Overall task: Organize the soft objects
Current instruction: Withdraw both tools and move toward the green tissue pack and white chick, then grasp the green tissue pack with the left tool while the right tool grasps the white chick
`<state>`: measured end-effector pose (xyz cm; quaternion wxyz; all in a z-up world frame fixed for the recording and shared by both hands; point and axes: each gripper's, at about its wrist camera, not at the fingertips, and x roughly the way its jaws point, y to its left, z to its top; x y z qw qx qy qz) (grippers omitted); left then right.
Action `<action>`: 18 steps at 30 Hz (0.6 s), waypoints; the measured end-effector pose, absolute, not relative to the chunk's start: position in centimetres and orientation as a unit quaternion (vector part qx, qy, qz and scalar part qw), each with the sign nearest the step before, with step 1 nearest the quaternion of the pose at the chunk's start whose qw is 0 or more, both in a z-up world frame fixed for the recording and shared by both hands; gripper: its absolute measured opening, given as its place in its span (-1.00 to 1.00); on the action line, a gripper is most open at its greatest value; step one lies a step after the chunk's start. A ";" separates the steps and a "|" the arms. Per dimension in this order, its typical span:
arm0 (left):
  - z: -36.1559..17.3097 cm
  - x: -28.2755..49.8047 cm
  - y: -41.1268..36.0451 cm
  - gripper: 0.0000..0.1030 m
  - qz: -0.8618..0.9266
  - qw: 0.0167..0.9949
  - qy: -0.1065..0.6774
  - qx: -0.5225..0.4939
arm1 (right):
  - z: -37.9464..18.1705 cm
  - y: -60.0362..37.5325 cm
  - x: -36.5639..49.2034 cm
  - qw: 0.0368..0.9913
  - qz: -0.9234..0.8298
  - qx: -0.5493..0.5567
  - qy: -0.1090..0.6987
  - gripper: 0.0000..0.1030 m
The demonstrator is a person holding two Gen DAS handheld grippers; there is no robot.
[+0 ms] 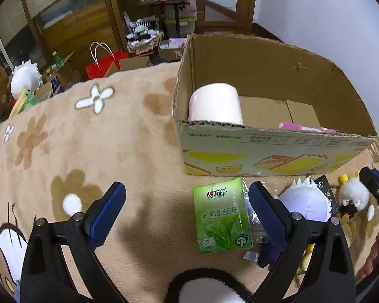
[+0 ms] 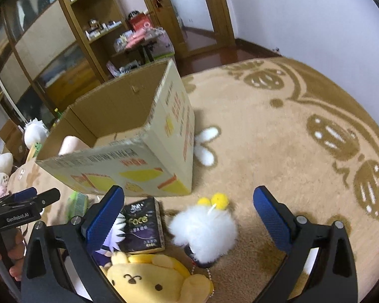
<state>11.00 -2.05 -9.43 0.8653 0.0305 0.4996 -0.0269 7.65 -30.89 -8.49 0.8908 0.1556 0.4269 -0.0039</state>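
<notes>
An open cardboard box (image 1: 265,149) (image 2: 118,169) stands on a beige flowered blanket (image 1: 88,146). It holds a pink paper roll (image 1: 216,104) and a pink soft item (image 1: 300,127). In front of it lie a green tissue pack (image 1: 221,216), a white-haired purple plush (image 1: 305,202), a black tissue pack (image 2: 141,226), a white fluffy toy (image 2: 206,229) (image 1: 352,195) and a yellow plush (image 2: 149,277). My left gripper (image 1: 187,210) is open and empty, with the green pack between its fingers. My right gripper (image 2: 188,213) is open and empty above the fluffy toy.
A black-and-white plush edge (image 1: 204,287) sits at the bottom of the left wrist view. Beyond the blanket stand a wooden cabinet (image 1: 70,25), a red bag (image 1: 103,64), boxes and a white plush (image 1: 25,78). The blanket stretches to the right (image 2: 303,139).
</notes>
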 end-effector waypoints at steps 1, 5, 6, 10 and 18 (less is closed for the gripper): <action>-9.6 11.1 -2.1 0.88 -0.025 0.864 0.502 0.031 | -8.8 -30.9 7.7 0.889 -0.004 0.158 0.430 1.00; -10.5 11.4 -2.4 0.88 -0.028 0.856 0.515 0.030 | -9.9 -30.7 8.1 0.881 -0.010 0.155 0.447 1.00; -10.8 11.5 -2.4 0.88 -0.030 0.853 0.520 0.027 | -10.2 -30.7 8.2 0.879 -0.011 0.154 0.451 1.00; -11.7 12.0 -2.5 0.88 -0.031 0.843 0.537 0.021 | -11.0 -30.8 8.4 0.873 -0.016 0.155 0.462 1.00; -13.2 12.6 -2.2 0.71 -0.044 0.819 0.572 -0.008 | -12.1 -30.7 8.6 0.859 -0.017 0.160 0.485 0.80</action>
